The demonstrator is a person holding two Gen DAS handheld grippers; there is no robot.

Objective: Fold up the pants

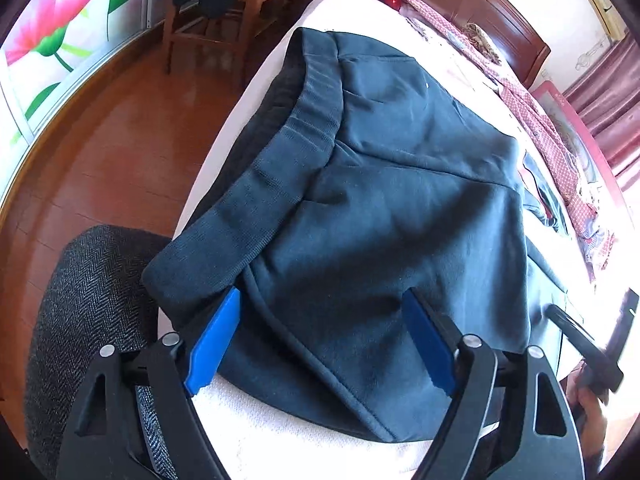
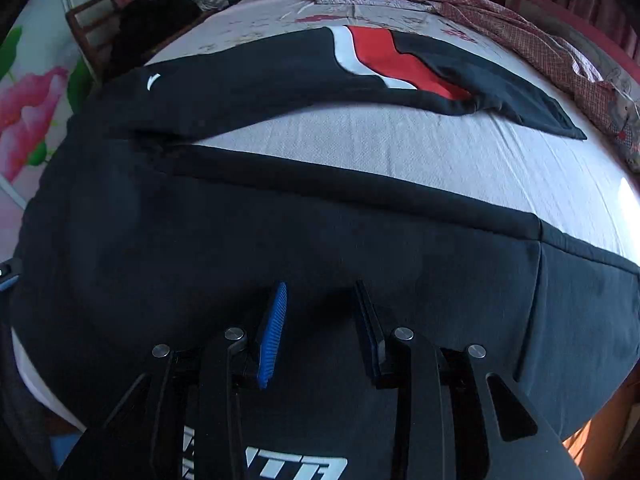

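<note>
The dark blue pants [image 1: 360,184] lie flat on the bed [image 1: 280,432], ribbed waistband [image 1: 280,160] at the left. Thick, soft fleece: it will likely sag and drape, not slip. Left claw [image 1: 320,344] gapes wide over the near hem; right claw [image 2: 320,332] hovers half-open, seemingly empty. Pinch waistband and cuff.

**Room Around the Pants**

A bare strip of bed [image 2: 400,148] lies open between the dark pants [image 2: 280,248] and a second black garment [image 2: 280,76]. A grey chair [image 1: 88,280] crowds the bed's near-left edge; rumpled bedding [image 1: 560,152] lines the far side.
</note>
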